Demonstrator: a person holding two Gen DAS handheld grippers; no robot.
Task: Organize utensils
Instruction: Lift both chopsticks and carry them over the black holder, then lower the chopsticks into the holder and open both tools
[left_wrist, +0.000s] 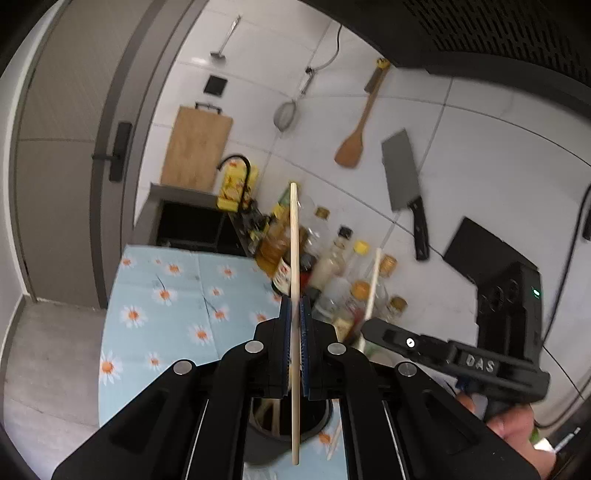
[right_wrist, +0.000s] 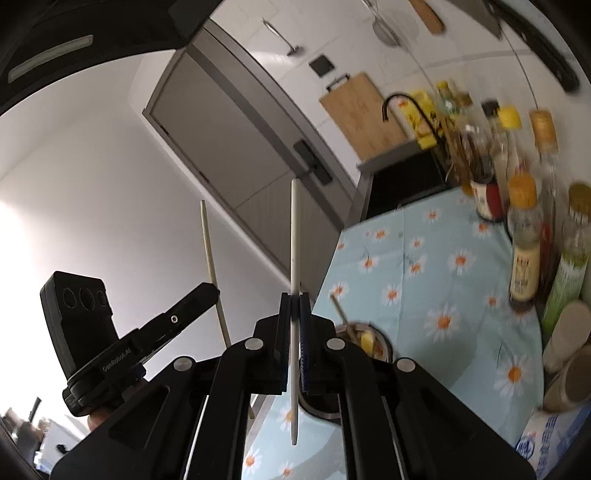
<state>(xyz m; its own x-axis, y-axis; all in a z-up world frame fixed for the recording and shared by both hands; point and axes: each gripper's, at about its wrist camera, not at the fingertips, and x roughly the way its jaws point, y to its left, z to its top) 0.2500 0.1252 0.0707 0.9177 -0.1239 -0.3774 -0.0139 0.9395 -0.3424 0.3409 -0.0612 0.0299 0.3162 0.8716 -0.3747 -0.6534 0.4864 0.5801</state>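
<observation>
Two handheld claws, side by side above a daisy-print bench (left_wrist: 166, 295). The left claw (left_wrist: 295, 314) is clamped on a wooden chopstick (left_wrist: 294, 236), the right claw (right_wrist: 295, 306) on a white chopstick (right_wrist: 294, 236). Each stick stands nearly upright across its jaws, lower tip hanging below. A dark utensil holder (left_wrist: 317, 421) sits directly under the left claw

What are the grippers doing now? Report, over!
Left hand-held gripper shut on a wooden chopstick. Right hand-held gripper shut on a white chopstick. Both upright above the holder. Bottles close behind.
</observation>
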